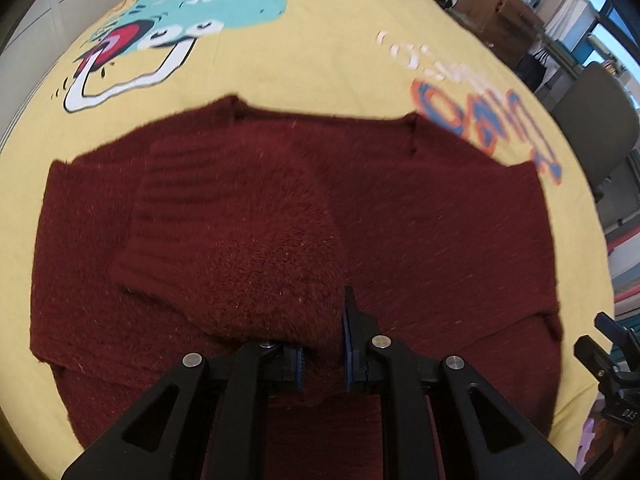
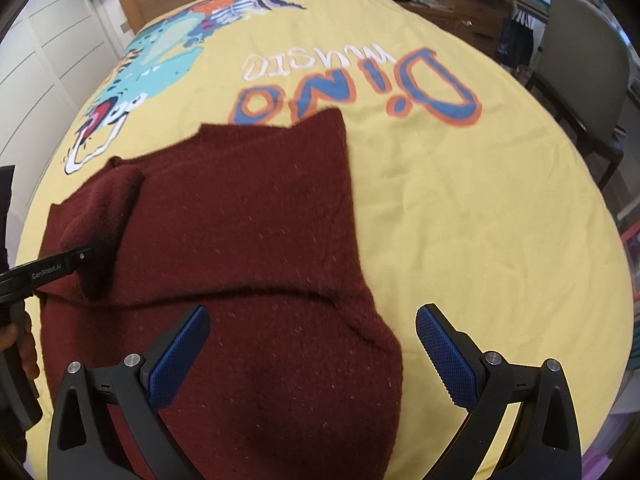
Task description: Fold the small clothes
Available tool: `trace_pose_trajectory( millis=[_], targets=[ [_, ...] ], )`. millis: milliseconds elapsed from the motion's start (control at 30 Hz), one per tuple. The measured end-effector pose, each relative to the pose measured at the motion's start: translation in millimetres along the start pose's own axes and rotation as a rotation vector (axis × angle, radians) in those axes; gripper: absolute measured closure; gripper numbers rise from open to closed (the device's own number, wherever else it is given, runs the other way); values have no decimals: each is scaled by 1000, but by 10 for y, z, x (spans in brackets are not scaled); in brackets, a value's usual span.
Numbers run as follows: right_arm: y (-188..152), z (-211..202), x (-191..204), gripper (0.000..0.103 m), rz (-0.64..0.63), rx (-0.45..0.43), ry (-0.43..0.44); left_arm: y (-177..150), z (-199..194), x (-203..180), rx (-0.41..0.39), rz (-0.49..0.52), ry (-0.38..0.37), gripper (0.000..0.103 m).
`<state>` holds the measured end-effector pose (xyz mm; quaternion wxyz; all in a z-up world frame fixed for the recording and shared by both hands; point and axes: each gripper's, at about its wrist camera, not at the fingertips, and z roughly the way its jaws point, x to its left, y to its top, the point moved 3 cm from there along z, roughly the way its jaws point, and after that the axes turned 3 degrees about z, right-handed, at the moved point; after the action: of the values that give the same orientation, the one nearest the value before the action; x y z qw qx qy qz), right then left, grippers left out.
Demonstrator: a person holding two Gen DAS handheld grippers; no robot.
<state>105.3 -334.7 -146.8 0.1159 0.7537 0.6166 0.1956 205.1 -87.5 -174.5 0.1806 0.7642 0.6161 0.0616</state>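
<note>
While the left hand-held gripper [image 1: 323, 354] pinches the maroon sweater [image 1: 400, 220], the right hand-held gripper [image 2: 312, 346] hovers spread wide.

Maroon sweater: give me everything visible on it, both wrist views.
The maroon sweater is a fuzzy, dark red knit with ribbed bands, lying on the yellow dinosaur-print bedspread. It is partly folded: a sleeve is drawn across the body and the near edge is doubled over. The left hand-held gripper is shut on the sleeve, which bunches between its blue pads. The right hand-held gripper hovers open over the sweater's near right corner, holding nothing. No holes or stains show.
</note>
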Motion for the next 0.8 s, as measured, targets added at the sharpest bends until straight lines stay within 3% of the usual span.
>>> trace_pose_trajectory(
  millis=[200, 267, 333, 433, 800],
  targets=[
    [-59, 77, -41, 0, 6, 12, 1, 1, 61, 35, 34, -25, -9, 84],
    [-57, 68, -48, 0, 11, 8, 4, 11, 49, 41, 43, -31, -18, 67],
    [-59, 51, -49, 0, 15, 3, 7, 13, -2, 20, 37, -27, -43, 28],
    [-61, 34, -43, 0, 17, -1, 16, 6, -104, 8, 25, -25, -53, 6],
    [-70, -85, 20, 0, -9, -17, 49, -206, -525, 364, 19, 5, -61, 1]
  ],
)
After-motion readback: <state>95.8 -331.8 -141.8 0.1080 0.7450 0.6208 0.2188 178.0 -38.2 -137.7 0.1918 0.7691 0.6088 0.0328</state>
